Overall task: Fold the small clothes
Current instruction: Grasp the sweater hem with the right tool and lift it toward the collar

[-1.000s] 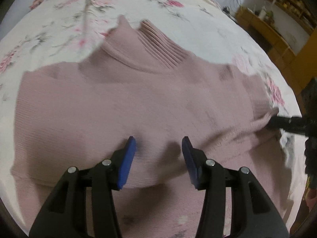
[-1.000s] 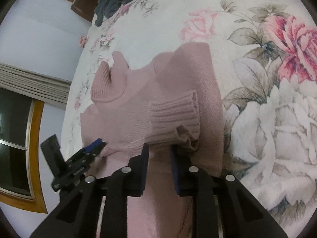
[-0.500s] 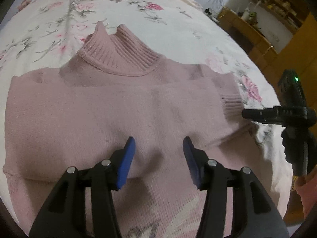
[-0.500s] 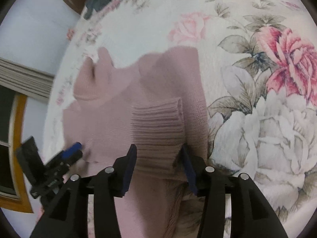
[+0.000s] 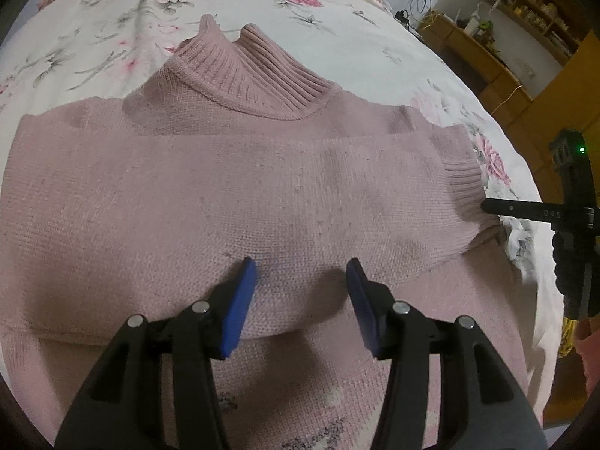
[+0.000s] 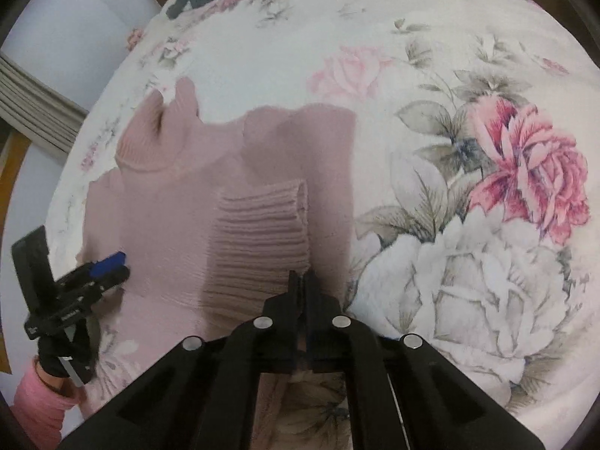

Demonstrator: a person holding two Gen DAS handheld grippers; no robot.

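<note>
From my left hand-held gripper [image 5: 302, 288] the pink sweater [image 5: 187, 195] lies spread on the flowered bed [image 5: 93, 7], collar [image 5: 255, 75] pointing away from me and the folded sleeves forming a band that runs side to side across the chest. My left jaws stand wide apart over the middle of that band, low on it, holding nothing; I can't tell whether the tips touch the knit. Following the band rightward, it ends in the ribbed cuff [image 6: 258, 240], which lies flat on the sweater's right edge with its ribs running across. My right hand-held gripper [image 6: 302, 281] sits at the near corner of that cuff, jaws drawn fully together. Whether any knit is caught between them I can't make out. I judge the next fold runs along the sweater's long axis, hem toward collar. The left gripper is nearer the centre line, the right nearer the side edge, so each would take its own side of the hem, which lies toward me, beneath both grippers.
</note>
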